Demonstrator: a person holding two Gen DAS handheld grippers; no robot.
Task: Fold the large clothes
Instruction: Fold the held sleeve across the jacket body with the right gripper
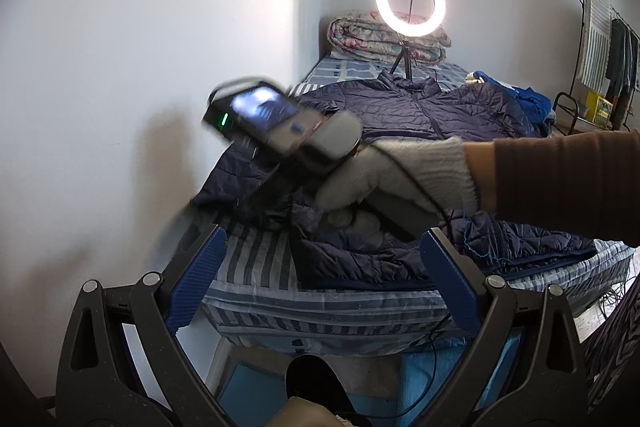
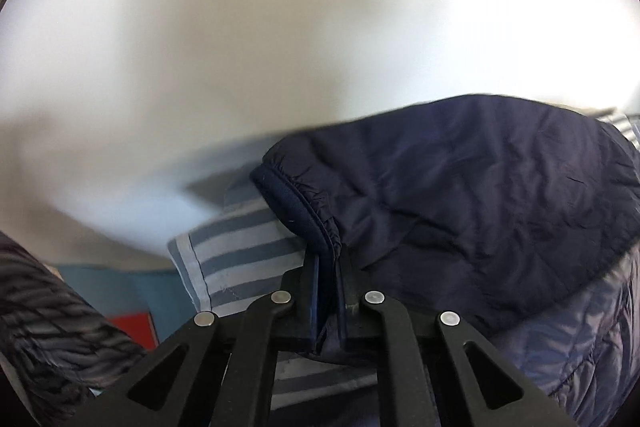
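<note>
A navy quilted jacket [image 1: 424, 107] lies spread on a bed with a striped sheet [image 1: 260, 267]. My left gripper [image 1: 320, 259] is open and empty, held off the bed's near end, pointing at the jacket's hem. My right gripper shows in the left wrist view as a blurred device [image 1: 280, 131] in a gloved hand [image 1: 400, 175] over the jacket's left sleeve. In the right wrist view that gripper [image 2: 328, 259] is shut on the sleeve's elastic cuff [image 2: 296, 207], with the sleeve [image 2: 480, 195] bunched just beyond it over the striped sheet [image 2: 240, 247].
A lit ring light on a tripod [image 1: 410, 3] stands on the bed behind the jacket, in front of a folded floral quilt [image 1: 360, 35]. Blue clothing [image 1: 520, 95] lies at the right. A white wall [image 1: 160, 47] runs along the bed's left side. A clothes rack [image 1: 608, 55] stands far right.
</note>
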